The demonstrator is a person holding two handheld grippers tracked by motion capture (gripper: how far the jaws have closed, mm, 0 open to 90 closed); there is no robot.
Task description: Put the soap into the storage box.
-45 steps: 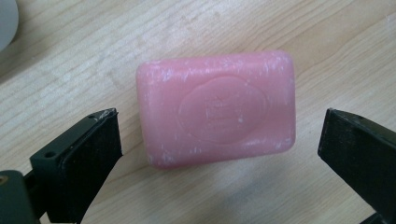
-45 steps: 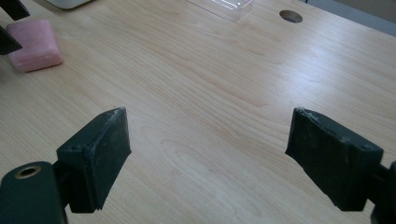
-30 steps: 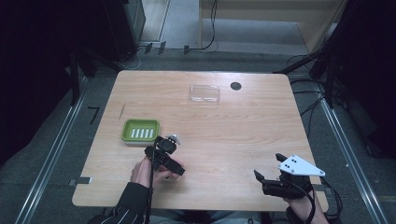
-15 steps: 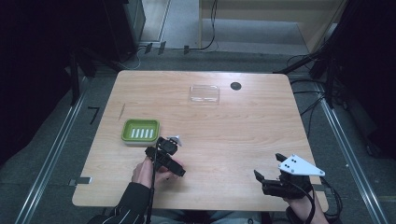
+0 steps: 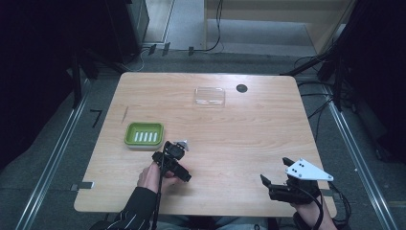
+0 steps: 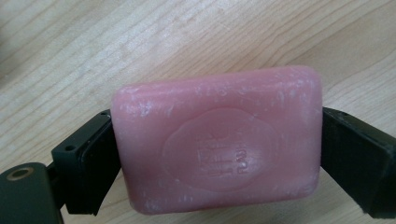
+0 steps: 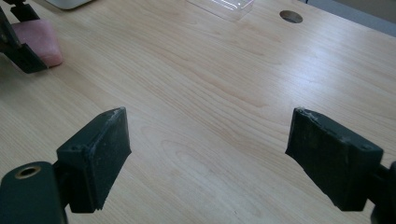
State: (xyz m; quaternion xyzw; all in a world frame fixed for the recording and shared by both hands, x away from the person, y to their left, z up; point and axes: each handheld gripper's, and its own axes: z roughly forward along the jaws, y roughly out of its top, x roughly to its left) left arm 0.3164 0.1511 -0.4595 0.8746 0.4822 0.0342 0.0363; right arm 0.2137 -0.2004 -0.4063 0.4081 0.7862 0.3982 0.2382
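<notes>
A pale wooden table [image 5: 230, 143] seen from above, with a person's forearms coming in from its near edge; the left gripper [image 5: 171, 163] sits just on the near side of a green soap dish [image 5: 144, 134], and its jaws have just been closing on a pink bar of soap [image 6: 217, 140], both black pads pressing against the bar's short ends while it lies on the wood; the right gripper [image 5: 277, 184] rests well to the right of the dish, near the table's front edge, its jaws spread wide with bare wood between them; a clear plastic lid [image 5: 209, 96] lies well beyond the dish, toward the far edge, with a small dark hole [image 5: 242, 88] just beside it.
</notes>
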